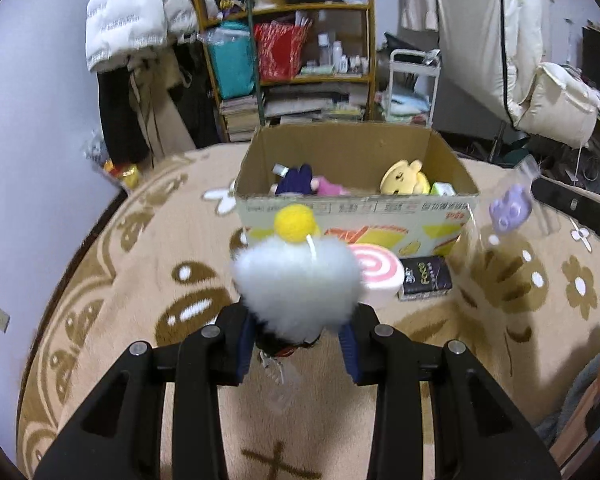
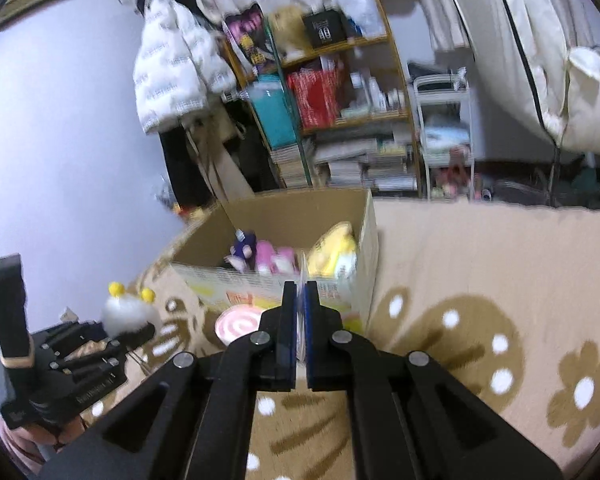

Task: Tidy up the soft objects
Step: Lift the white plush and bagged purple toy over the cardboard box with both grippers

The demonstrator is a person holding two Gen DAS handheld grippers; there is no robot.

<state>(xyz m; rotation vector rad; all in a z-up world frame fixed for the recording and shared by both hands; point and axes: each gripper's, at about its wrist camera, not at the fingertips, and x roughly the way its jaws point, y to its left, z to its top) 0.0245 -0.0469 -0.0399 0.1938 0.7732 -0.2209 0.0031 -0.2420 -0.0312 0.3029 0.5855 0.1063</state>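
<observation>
Holding a white fluffy toy (image 1: 298,280) with yellow pom-poms on top, my left gripper (image 1: 298,338) has its fingers pressed into the toy's sides, well above the tan patterned rug (image 1: 112,280). From my right wrist camera that same toy (image 2: 126,312) shows at far left, sticking up out of the left gripper (image 2: 138,330).

Ahead on the rug stands an open cardboard box (image 1: 356,208). Inside it, from left to right, lie a dark purple plush (image 1: 296,180), a pink plush (image 1: 330,188) and a yellow plush (image 1: 404,178). Against the box's front wall lie a pink-and-white swirl cushion (image 1: 374,276) and, just beside it on the right, a black tissue pack (image 1: 426,278).

Further right, my right gripper (image 2: 299,300) has its jaws drawn nearly together on a thin, clear plastic packet (image 2: 300,316) (seen edge-on, so I cannot tell its contents there). In the left wrist view a blurred clear packet with a lilac toy (image 1: 510,208) inside hangs in the air right of the box.
</observation>
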